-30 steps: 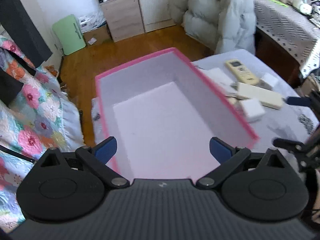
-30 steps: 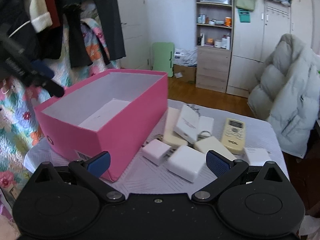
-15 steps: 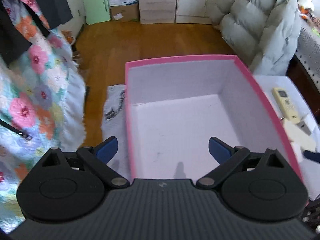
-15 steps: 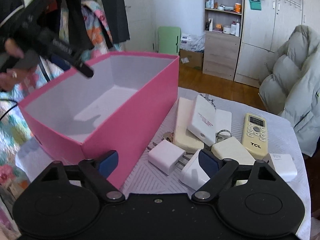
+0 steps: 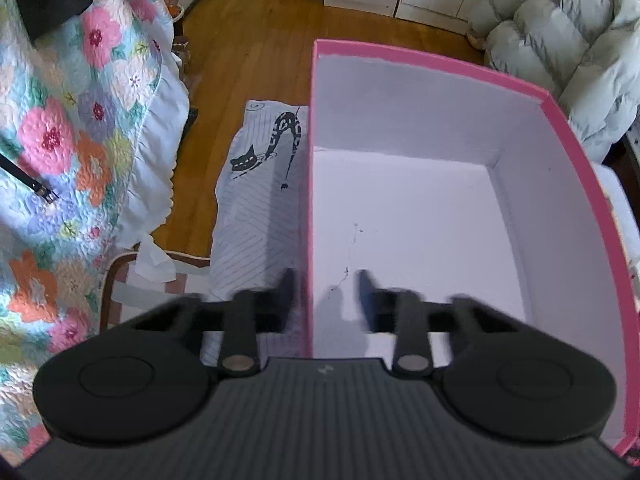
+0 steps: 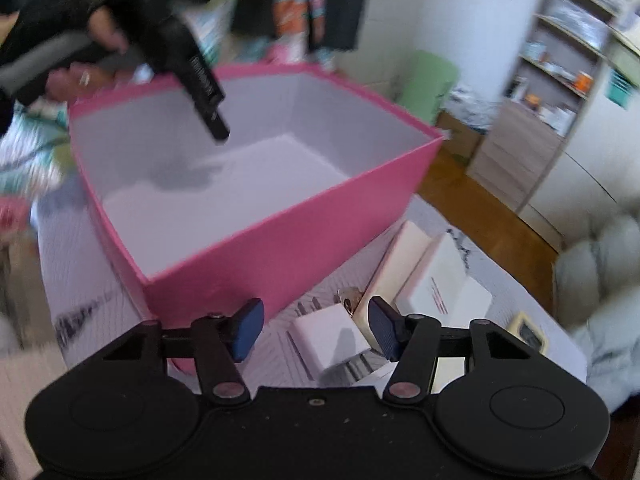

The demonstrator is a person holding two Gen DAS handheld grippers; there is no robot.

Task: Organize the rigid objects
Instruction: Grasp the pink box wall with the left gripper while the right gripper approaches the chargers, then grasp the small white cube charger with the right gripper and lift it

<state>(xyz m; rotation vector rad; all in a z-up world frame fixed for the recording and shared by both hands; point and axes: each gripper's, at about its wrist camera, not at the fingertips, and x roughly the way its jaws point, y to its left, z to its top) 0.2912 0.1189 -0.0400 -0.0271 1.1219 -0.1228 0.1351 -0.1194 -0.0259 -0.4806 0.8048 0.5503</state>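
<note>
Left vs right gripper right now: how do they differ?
The left gripper straddles the near wall of the empty pink cardboard box, one finger outside and one inside, its jaws closing on that wall. The right gripper hangs over the small white square charger on the table outside the box, jaws wider. Both are closing.

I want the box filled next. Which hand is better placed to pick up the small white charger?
The right. The right gripper hovers over the white charger, which sits between its closing fingers. The left gripper straddles the pink box's near wall, away from the items.
</note>
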